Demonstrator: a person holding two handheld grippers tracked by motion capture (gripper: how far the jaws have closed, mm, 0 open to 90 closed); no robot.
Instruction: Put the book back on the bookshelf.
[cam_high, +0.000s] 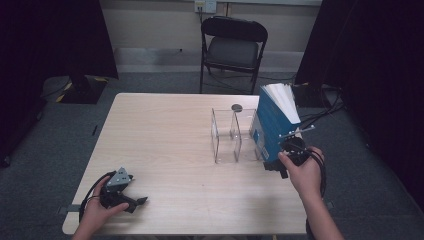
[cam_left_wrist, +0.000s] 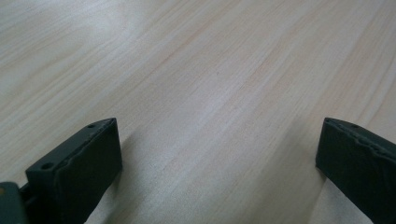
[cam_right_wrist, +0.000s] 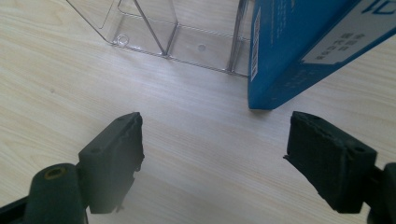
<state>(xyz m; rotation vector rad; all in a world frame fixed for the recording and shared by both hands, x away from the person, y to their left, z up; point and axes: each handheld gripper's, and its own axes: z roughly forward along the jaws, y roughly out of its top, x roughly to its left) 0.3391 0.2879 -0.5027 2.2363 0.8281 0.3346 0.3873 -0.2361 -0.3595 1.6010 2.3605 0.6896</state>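
Blue book is standing on its lower edge at the right side of the worktop, leaning against the right wall of the clear acrylic holder. Long axis is running upward and tilting toward the right; white page edges are fanning at the top, facing up and right, while the blue cover is facing the near-left. In the right gripper view the book's bottom corner is resting on the wood just outside the holder, touching its side.

Right tool is sitting just beside the book's near bottom corner, jaws spread wide with bare wood between them; nothing pinched. Left tool is lying low at the near-left corner, well apart from the book, jaws also spread over bare worktop.

Worktop is pale wood grain, rounded corners. A small dark round object is lying behind the holder. Floor is grey carpet. A black folding chair is standing beyond the far edge, dark curtains are hanging on both sides, and a wall outlet is showing on the light back wall.
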